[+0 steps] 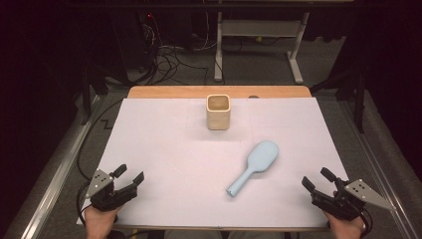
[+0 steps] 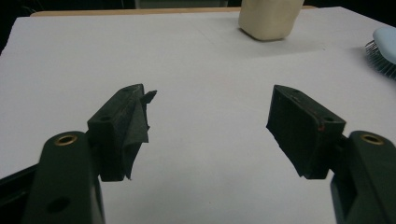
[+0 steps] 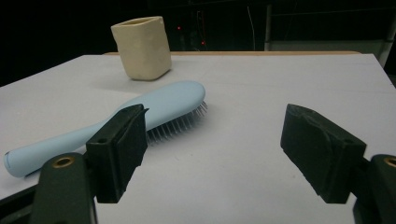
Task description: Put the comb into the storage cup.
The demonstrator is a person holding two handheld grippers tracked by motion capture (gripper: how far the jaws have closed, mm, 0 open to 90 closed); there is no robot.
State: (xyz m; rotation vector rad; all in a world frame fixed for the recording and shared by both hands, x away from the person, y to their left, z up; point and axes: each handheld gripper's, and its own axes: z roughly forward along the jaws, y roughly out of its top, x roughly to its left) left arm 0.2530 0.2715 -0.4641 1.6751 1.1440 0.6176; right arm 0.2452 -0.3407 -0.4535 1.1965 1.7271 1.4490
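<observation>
A light blue hairbrush lies bristles down on the white sheet, right of centre, its handle pointing toward the near edge; the right gripper view shows the hairbrush just beyond the left jaw. A cream square cup stands upright near the far edge, also seen as the cup and the cup. My left gripper rests open at the near left corner, nothing between its jaws. My right gripper rests open at the near right corner, apart from the brush. Each own-camera view shows wide jaws: left gripper, right gripper.
The white sheet covers a wooden table whose bare strip shows at the far edge. Beyond it are dark floor, cables and a desk frame. A metal rail runs along the left side.
</observation>
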